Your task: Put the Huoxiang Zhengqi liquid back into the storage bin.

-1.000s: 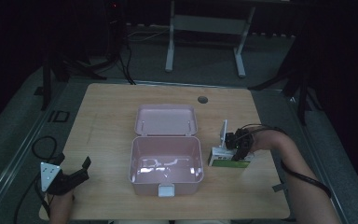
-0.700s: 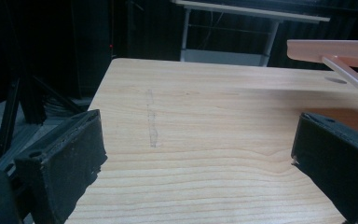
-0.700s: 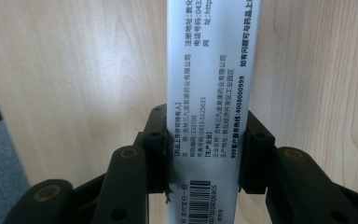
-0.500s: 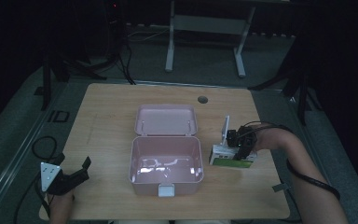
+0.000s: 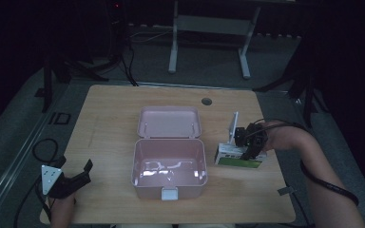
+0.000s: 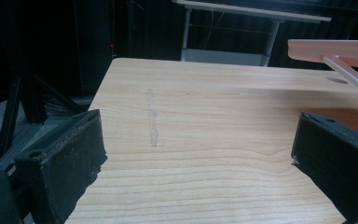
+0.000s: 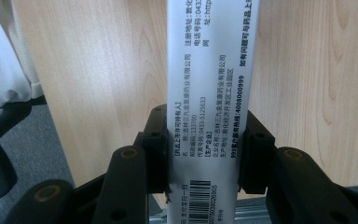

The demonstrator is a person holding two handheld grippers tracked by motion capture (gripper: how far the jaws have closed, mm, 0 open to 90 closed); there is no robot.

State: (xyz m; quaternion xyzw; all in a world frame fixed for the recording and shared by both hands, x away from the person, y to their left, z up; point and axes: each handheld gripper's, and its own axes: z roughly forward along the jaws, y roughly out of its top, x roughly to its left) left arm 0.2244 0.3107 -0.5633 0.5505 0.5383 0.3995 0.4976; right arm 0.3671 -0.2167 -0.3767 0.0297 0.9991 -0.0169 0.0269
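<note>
Right gripper [image 5: 248, 151] was pinched on the narrow sides of a small carton [image 5: 239, 158], white and green, lying on the wooden table [image 5: 109, 123] just right of the open pink box [image 5: 169, 168]. In my right gripper view both pads sat flush against the carton [image 7: 209, 93], near its barcode end. I judged it light cardboard, stiff along the edges but crushable on the broad faces, so holding the narrow sides looked right; squeeze gently, since the printed surface may be a bit slick. Left gripper [image 5: 71, 180] sat at the near left table corner, jaws spread wide, nothing between them. Pink box looked empty, lid laid back flat.
</note>
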